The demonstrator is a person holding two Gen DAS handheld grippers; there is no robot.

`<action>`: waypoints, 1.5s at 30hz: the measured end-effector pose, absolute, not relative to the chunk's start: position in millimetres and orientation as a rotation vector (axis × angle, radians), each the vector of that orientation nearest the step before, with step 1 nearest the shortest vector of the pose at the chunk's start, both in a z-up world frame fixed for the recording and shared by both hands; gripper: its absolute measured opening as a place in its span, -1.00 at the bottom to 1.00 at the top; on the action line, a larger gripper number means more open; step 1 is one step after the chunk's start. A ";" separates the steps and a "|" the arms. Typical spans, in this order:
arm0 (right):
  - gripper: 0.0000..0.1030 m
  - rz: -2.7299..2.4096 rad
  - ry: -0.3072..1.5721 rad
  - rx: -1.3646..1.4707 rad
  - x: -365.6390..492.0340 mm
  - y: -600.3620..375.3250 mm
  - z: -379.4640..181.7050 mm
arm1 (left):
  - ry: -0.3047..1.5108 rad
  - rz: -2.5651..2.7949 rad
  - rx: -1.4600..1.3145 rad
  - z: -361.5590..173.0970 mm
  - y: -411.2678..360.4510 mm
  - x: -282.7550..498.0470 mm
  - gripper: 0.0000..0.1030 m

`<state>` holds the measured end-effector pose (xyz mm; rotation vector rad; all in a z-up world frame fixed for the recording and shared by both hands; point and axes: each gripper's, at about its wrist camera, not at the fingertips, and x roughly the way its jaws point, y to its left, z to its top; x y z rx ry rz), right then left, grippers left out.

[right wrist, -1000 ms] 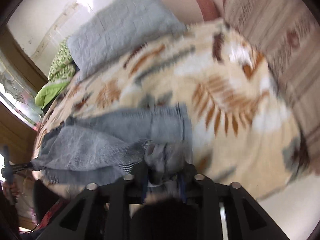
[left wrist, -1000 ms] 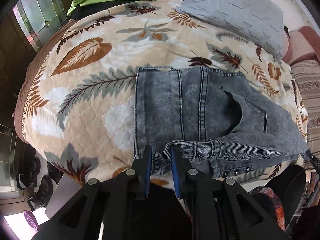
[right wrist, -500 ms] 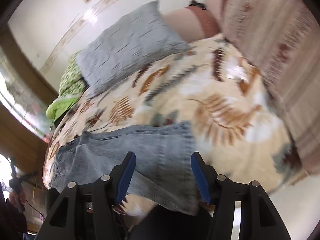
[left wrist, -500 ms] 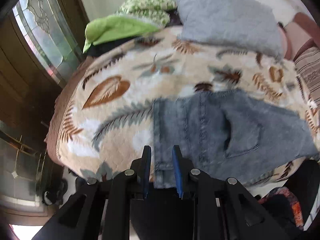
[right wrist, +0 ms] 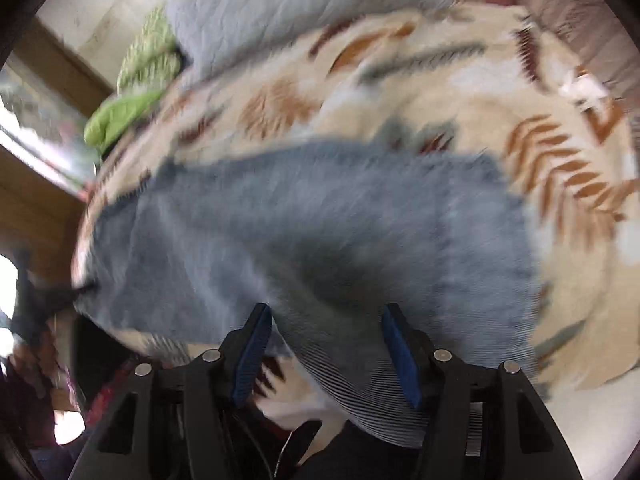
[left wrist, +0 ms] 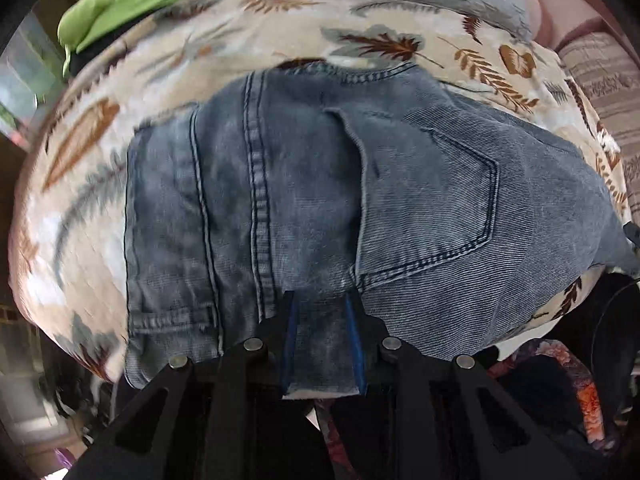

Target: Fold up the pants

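Your jeans point(left wrist: 304, 208) lie folded on the bed point(left wrist: 80, 216). Your left gripper point(left wrist: 322, 340) hangs over them, fingers nearly together, apparently gripping nothing. Your right gripper point(right wrist: 326, 354) stands open, released; blur hides contact.

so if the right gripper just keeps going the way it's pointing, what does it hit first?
Most likely the grey-blue denim pants lying on the leaf-patterned quilt. The right gripper has its jaws apart with denim filling the view straight ahead. The frame is blurred, so depth is uncertain.
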<state>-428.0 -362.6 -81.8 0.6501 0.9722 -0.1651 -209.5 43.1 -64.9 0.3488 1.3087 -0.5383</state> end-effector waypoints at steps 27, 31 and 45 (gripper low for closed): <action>-0.55 -0.551 0.927 0.412 -376.7 -462.3 -83.3 | 1.311 -0.530 0.353 -70.0 17.9 -210.0 -0.53; -0.39 -0.568 0.987 0.510 -369.6 -479.1 -121.3 | 1.305 -0.531 0.378 -76.6 15.1 -210.4 -0.51; 0.20 -0.325 0.759 0.558 -403.0 -377.2 -39.5 | 1.170 -0.465 0.354 -55.3 4.3 -207.4 0.53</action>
